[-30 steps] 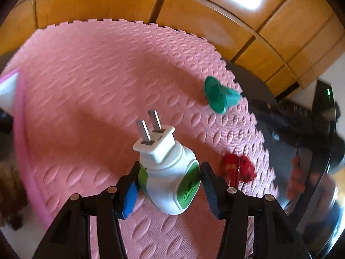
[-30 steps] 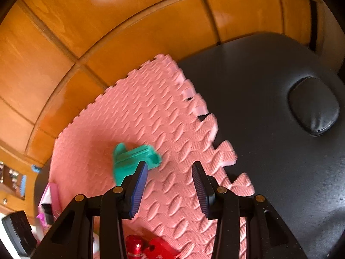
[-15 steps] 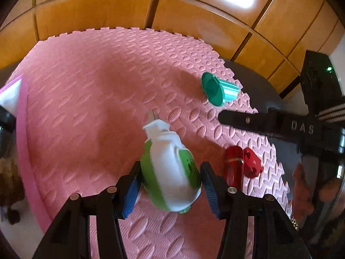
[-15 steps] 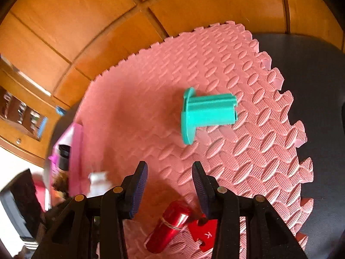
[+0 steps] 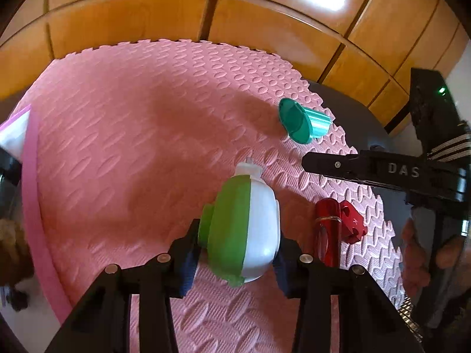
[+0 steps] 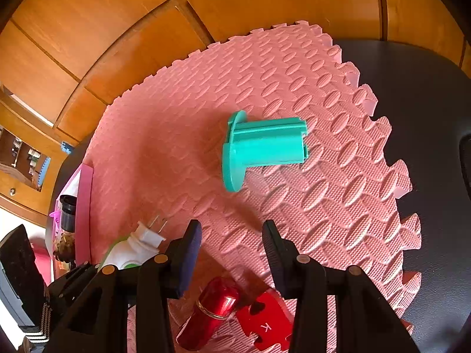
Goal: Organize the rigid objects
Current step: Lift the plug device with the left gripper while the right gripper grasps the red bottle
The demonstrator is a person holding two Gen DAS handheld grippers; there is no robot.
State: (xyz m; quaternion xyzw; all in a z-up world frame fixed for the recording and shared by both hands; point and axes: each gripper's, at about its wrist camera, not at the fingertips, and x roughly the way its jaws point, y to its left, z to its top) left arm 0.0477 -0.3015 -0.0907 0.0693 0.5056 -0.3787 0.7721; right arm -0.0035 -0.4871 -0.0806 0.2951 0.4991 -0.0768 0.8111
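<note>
My left gripper (image 5: pixel 235 253) is shut on a white and green plug-in device (image 5: pixel 244 226), held low over the pink foam mat (image 5: pixel 132 153), prongs pointing away. The device also shows in the right wrist view (image 6: pixel 132 250). My right gripper (image 6: pixel 232 253) is open and empty above the mat. A teal flanged tube (image 6: pixel 262 150) lies on its side ahead of it; it also shows in the left wrist view (image 5: pixel 303 123). A red cylinder (image 6: pixel 209 311) and a red puzzle piece (image 6: pixel 265 323) lie just below the right gripper.
A pink-rimmed tray (image 6: pixel 84 211) with small items stands at the mat's left edge. The mat lies on a black padded surface (image 6: pixel 426 117). A wooden panelled wall (image 5: pixel 235 14) stands behind. The right gripper's black body (image 5: pixel 382 173) reaches in from the right in the left wrist view.
The left gripper has turned the plug-in device so its prongs point away and brought it lower, beside the red items. The right gripper has swung left over the teal tube.
</note>
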